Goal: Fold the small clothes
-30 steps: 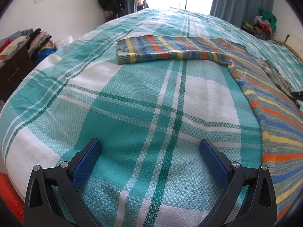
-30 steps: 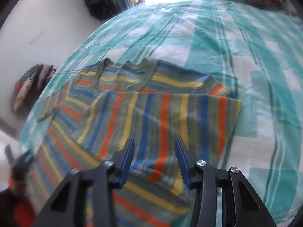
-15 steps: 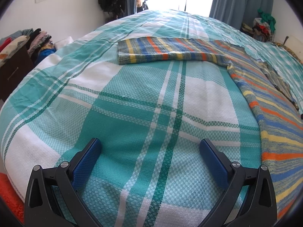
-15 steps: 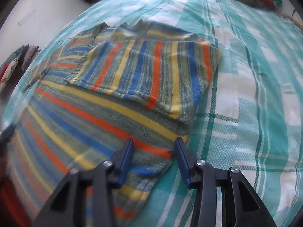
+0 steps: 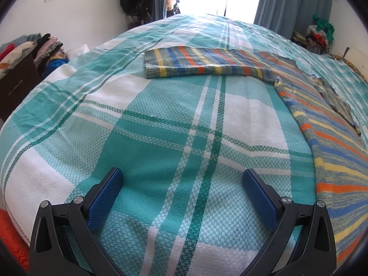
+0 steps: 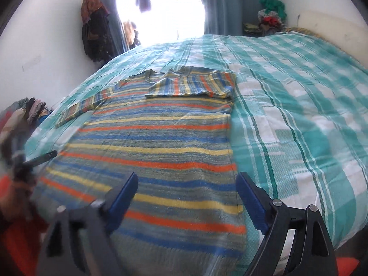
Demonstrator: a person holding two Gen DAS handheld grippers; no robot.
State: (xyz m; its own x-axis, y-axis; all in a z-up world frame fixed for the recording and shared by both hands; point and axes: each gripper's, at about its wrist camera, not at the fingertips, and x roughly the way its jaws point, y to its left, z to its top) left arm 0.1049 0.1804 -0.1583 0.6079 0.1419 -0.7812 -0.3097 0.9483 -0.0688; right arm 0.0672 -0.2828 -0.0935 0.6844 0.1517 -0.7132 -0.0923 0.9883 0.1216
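A striped sweater in blue, orange, yellow and grey lies flat on the bed. Its right sleeve is folded across the chest; its left sleeve lies stretched out to the left. My right gripper is open and empty, over the sweater's hem near its right edge. My left gripper is open and empty over bare bedspread, left of the sweater. The outstretched sleeve lies ahead of it.
The bed is covered with a teal and white plaid bedspread. Stacked clothes on a dark cabinet stand to the left. Dark garments hang by the bright doorway. A clothes pile sits in the far right corner.
My right gripper has pulled back from the folded sleeve to the hem and opened wider. The left gripper has stayed nearly still.
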